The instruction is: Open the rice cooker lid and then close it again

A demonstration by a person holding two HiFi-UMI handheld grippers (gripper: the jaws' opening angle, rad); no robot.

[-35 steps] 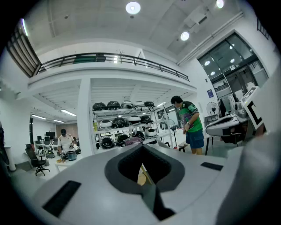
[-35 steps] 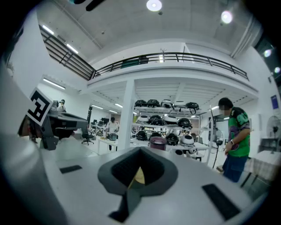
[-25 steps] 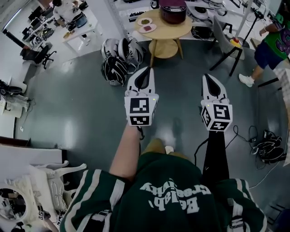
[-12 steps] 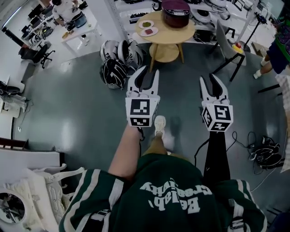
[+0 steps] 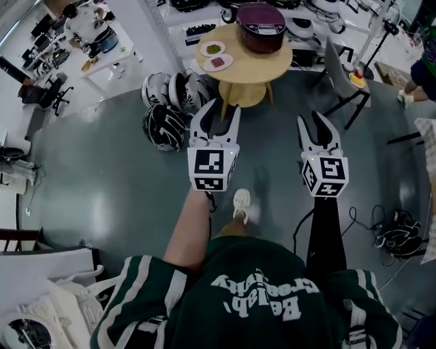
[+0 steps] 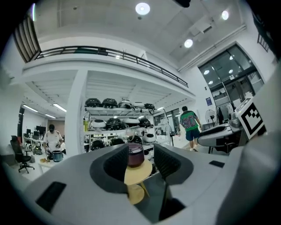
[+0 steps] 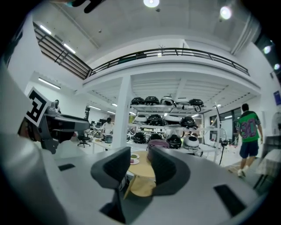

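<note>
Head view: the left claw point(image 5: 221, 109) and the right claw point(image 5: 313, 121) have just been opening and stand apart, holding nothing. Both are well short of the round wooden counter point(image 5: 255, 58). On the counter's far side sits the dark purple round rice cooker point(image 5: 261, 18), lid shut.

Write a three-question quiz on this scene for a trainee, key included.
1. True or false: the rice cooker has its lid standing open.
2. What shares the round table with the cooker? A. two small plates B. a helmet C. a kettle
3. Fill in: the left gripper and the right gripper both have their jaws ____, gripping nothing.
Key: 1. False, the lid is shut. 2. A. 3. Open; both pairs of jaws have just been opening.
</note>
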